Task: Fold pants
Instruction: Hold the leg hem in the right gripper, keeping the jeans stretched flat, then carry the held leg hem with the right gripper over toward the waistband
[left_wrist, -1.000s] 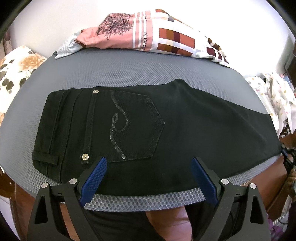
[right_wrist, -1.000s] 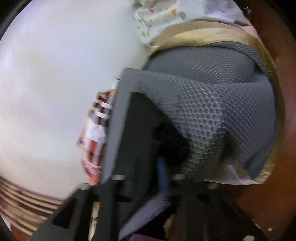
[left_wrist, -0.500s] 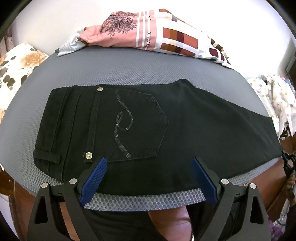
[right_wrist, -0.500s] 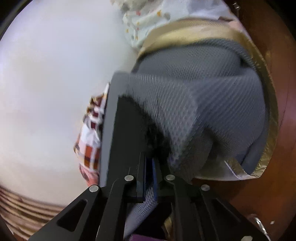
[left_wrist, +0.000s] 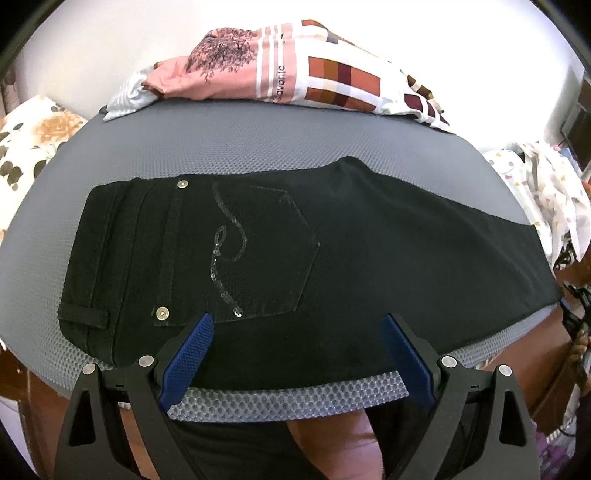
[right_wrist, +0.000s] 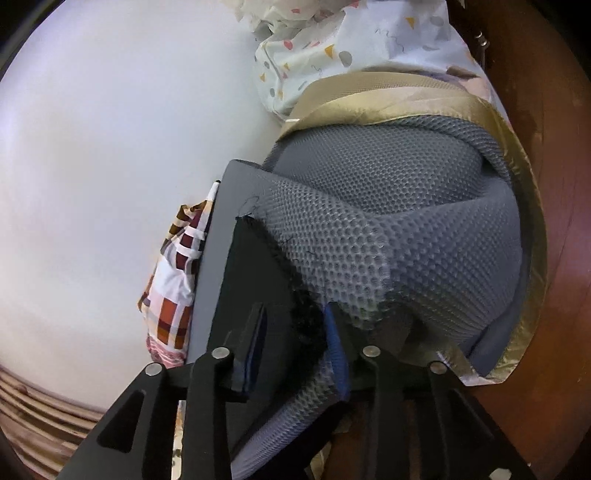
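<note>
Black denim pants, heavy and limp, are lying flat across the grey mat; the left tool is hovering wide and empty. At the hem, the right tool has just been parting, cloth and mat edge between its pads; gripping the hem alone looks wiser.

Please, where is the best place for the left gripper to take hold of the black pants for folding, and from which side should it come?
Probably the waistband end of the black pants, near the belt loop. The pants lie flat on the grey mesh pad, so only an edge can go between the pads. The open left gripper hovers over the near edge, so it could come from there.
</note>
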